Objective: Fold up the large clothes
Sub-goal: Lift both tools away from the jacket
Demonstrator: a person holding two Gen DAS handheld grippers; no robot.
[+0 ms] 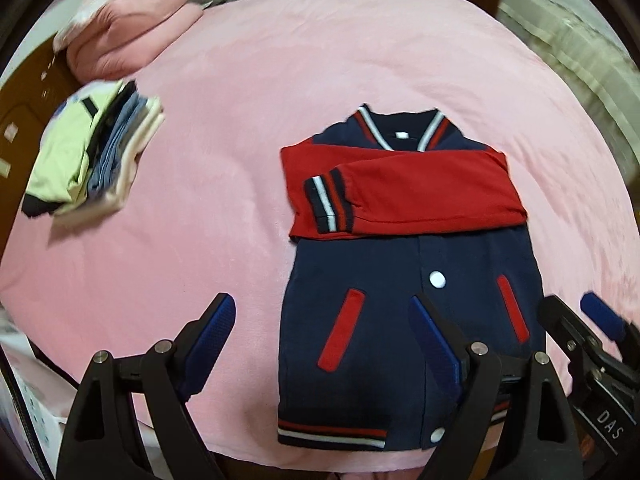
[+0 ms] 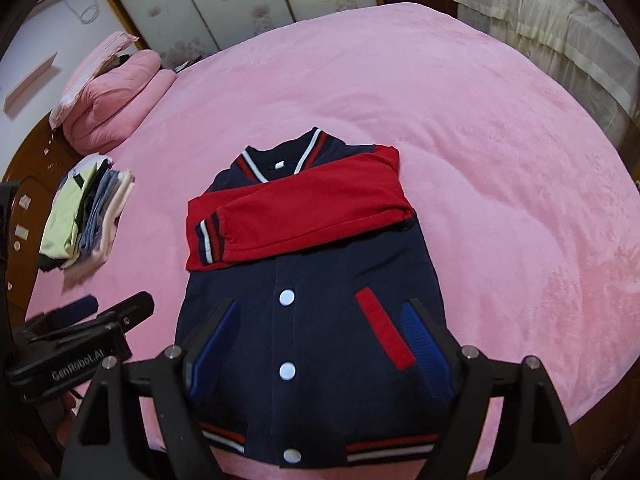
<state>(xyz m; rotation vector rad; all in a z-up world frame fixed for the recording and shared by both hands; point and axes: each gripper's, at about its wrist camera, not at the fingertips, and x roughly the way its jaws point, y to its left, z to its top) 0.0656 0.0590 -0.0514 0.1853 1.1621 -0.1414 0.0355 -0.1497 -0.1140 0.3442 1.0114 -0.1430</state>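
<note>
Left wrist view, from its left edge across: a stack of folded clothes (image 1: 96, 152), pale green on top with blue and cream layers, lies well to the left of the navy and red varsity jacket (image 1: 404, 280), and a rolled pink quilt (image 1: 132, 28) sits beyond that stack at the bed's far corner. The left gripper (image 1: 324, 324) hangs with its blue-padded fingers (image 1: 214, 328) spread wide, one over bare pink plush bed cover (image 1: 200, 208) left of the jacket, the other over the jacket's lower front.

The jacket lies flat and face up on the bed cover, collar away from the cameras, hem nearest. Both red sleeves are folded across the chest, one striped cuff resting on top near the jacket's left edge. Its navy body shows white snap buttons down the closed front, two slanted red pocket welts, and red-and-white striped ribbing at collar and hem.

In the right wrist view, the right gripper (image 2: 324, 336) hovers over the jacket's lower half, fingers (image 2: 424, 340) spread apart on either side of the button line, pinching nothing. Cream curtains hang right of the bed.
</note>
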